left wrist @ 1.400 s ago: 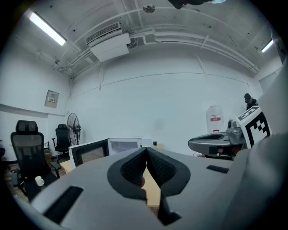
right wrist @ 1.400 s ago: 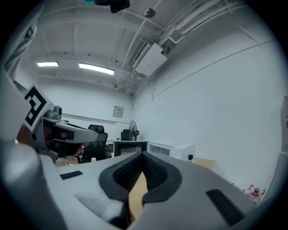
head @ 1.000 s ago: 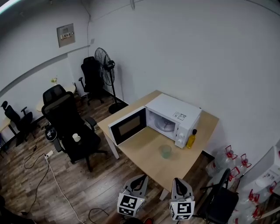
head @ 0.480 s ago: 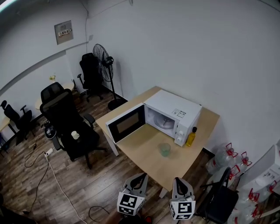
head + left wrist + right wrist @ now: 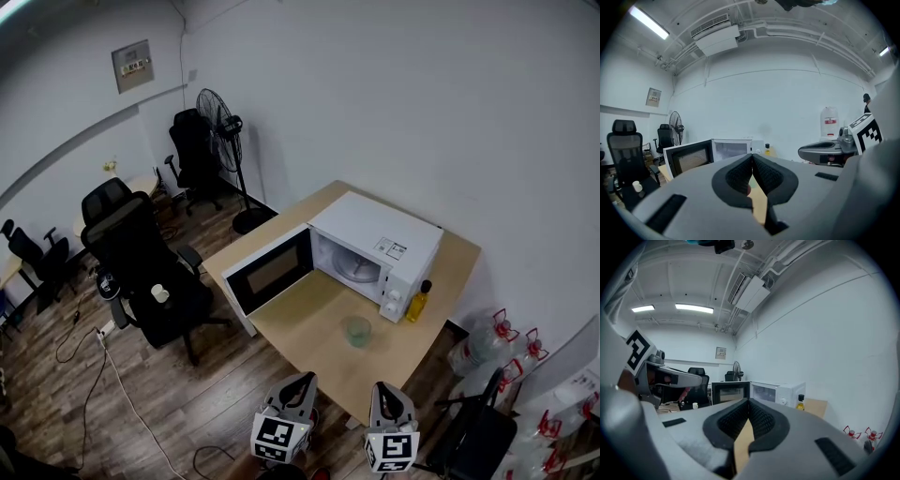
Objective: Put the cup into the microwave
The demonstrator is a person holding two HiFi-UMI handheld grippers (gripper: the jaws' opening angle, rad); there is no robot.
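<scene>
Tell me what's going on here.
A person holds a gripper in each hand, and both point toward a wooden table from its near side. The left gripper and the right gripper each have their jaws shut with nothing between them. The clear cup stands on the table in front of the white microwave, whose door hangs wide open. A bottle of yellow liquid stands beside the microwave. The cup has not yet been picked up.
</scene>
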